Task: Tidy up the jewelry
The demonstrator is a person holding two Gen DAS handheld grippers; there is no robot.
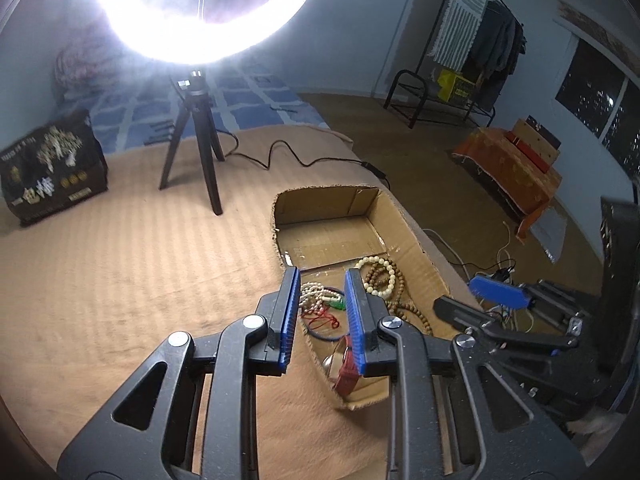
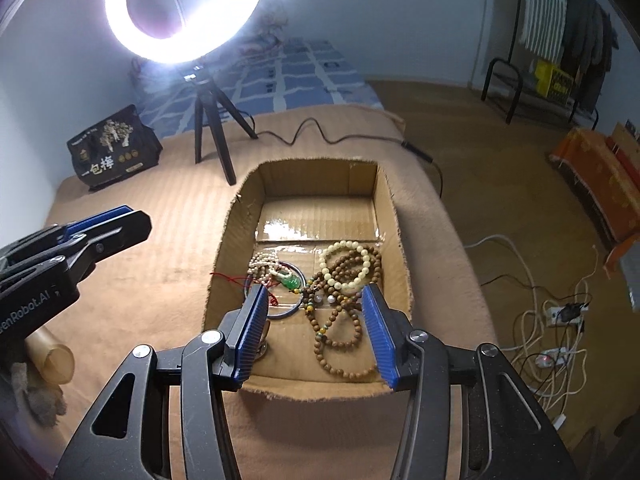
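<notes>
Ribbed tan blanket (image 2: 152, 280); corrugated cardboard box (image 2: 394, 216); round wooden beads (image 2: 344, 336).

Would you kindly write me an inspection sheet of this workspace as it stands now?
Surface: tan blanket over a bed.
Job's things: cardboard box holds a cream bead bracelet, brown bead strands, a green pendant, a red cord and a metal ring.
Clutter: black printed bag; translucent roll.
Grippers: left gripper and right gripper both above the box, fingers apart, nothing between them.
Cables: black lamp lead across the blanket; white leads and power strips on the floor.
Surroundings: ring light on tripod; clothes rack; dark window.
</notes>
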